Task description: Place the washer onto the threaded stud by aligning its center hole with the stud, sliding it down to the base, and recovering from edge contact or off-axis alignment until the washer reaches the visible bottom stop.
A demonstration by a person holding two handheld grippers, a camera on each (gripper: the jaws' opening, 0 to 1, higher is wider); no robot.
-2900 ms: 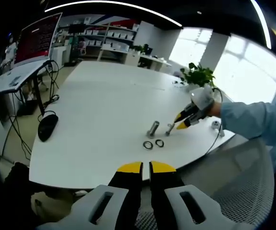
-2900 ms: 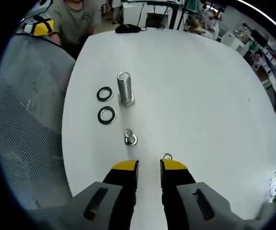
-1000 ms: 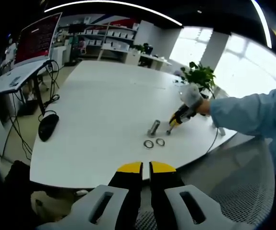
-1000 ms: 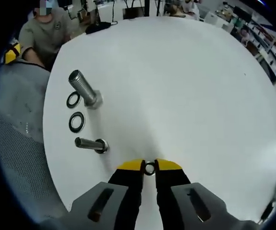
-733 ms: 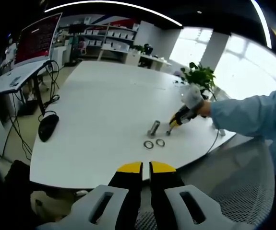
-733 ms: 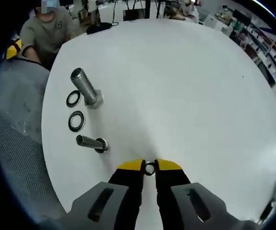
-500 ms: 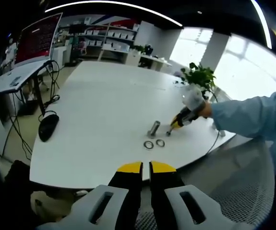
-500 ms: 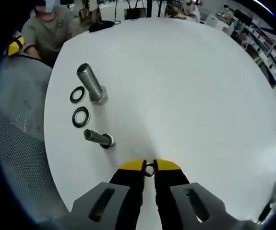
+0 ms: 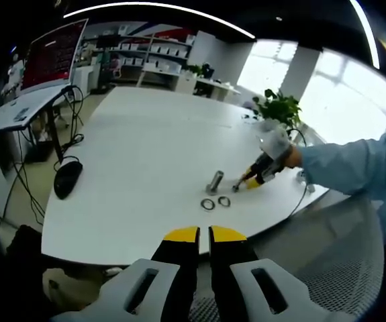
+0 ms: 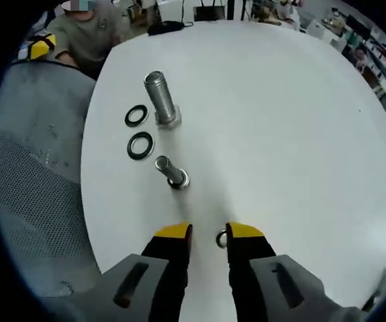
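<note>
One small washer (image 10: 220, 238), pinched a moment ago, now rests against the parted right claw (image 10: 208, 233) near the stud (image 10: 171, 171); left claw (image 9: 203, 233) nearly closed, empty.

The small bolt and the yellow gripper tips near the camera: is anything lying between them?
Nothing; right gripper view shows bare white table between small stud and right gripper. A small washer sits against one fingertip.

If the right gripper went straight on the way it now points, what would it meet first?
Probably the smaller stud, standing just ahead of the right gripper; depth is unclear. The small washer sits against one fingertip.
</note>
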